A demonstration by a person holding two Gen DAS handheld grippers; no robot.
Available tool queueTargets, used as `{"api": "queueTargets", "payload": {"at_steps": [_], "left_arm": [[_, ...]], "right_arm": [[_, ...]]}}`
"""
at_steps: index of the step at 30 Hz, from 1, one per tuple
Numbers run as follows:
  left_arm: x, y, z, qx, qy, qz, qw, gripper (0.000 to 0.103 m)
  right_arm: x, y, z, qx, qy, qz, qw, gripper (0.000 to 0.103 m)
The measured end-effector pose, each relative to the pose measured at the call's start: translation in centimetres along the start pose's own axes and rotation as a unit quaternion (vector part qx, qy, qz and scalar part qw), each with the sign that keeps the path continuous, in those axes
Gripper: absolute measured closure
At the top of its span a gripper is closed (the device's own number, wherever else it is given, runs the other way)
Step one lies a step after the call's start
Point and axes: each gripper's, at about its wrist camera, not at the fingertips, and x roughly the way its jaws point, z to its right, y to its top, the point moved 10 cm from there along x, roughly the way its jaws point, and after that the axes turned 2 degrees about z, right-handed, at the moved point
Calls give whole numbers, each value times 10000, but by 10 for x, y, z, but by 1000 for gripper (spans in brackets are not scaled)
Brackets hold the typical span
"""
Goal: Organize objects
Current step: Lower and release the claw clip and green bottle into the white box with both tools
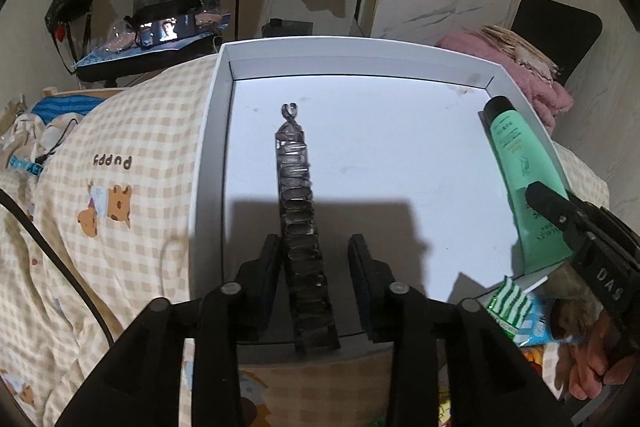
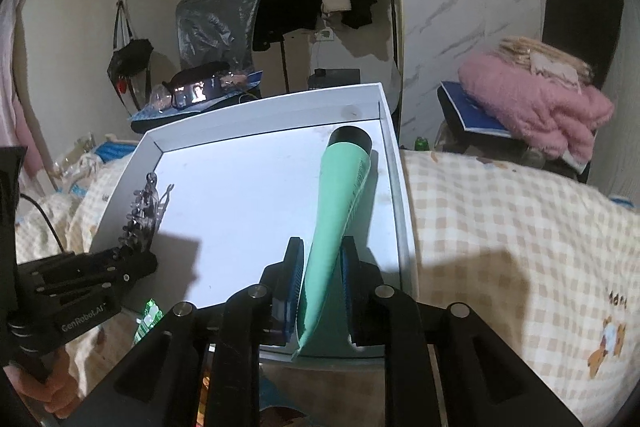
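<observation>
My left gripper (image 1: 316, 267) has its jaws spread apart, one finger on each side of the dark hair clip (image 1: 300, 223); the left finger sits just beside the clip, the right finger stands clear of it. The clip lies lengthwise on the floor of the white tray (image 1: 224, 75), its near end at the tray's front edge.

My right gripper (image 2: 320, 279) has its jaws clamped on the flat crimped end of the green tube (image 2: 340, 195). The tube points away from me, black cap toward the tray's far right corner, running along the right wall.

The tray rests on a checked quilt (image 1: 132, 131) printed with bears. A green-striped packet (image 1: 510, 309) lies just outside the tray's near right corner. A pink blanket (image 2: 536, 107) is piled beyond the quilt.
</observation>
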Motion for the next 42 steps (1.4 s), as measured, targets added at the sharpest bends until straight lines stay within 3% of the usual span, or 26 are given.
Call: {"api": "queueTargets", "payload": {"at_steps": [17, 18, 20, 25, 28, 31, 33, 36, 42], "left_arm": [[-6, 3, 14, 140, -108, 242, 9996, 56], [-7, 3, 15, 169, -105, 271, 9994, 56], [-9, 5, 17, 226, -59, 323, 9992, 56], [-14, 7, 19, 220, -82, 415, 9989, 56], [-21, 10, 17, 108, -110, 507, 9986, 56], [-32, 15, 15, -47, -190, 610, 9979, 56], [-42, 19, 13, -146, -265, 716, 9970, 47], [-63, 20, 11, -343, -314, 911, 9948, 45], [-96, 12, 24, -516, -542, 954, 9926, 41]], "right_arm": [[-3, 1, -14, -549, -174, 175, 9982, 82], [-3, 1, -15, -578, -167, 168, 9981, 77], [-7, 3, -16, -609, -184, 316, 9975, 15], [-24, 15, -30, -900, -168, 808, 9925, 15], [-27, 17, -34, -870, -98, 856, 9925, 15], [-33, 21, -33, -648, 119, 873, 9940, 15], [-43, 27, -30, -439, 283, 973, 9939, 15], [-59, 34, -25, -208, 409, 1153, 9923, 15], [-104, 47, -19, 268, 891, 1668, 9816, 13]]}}
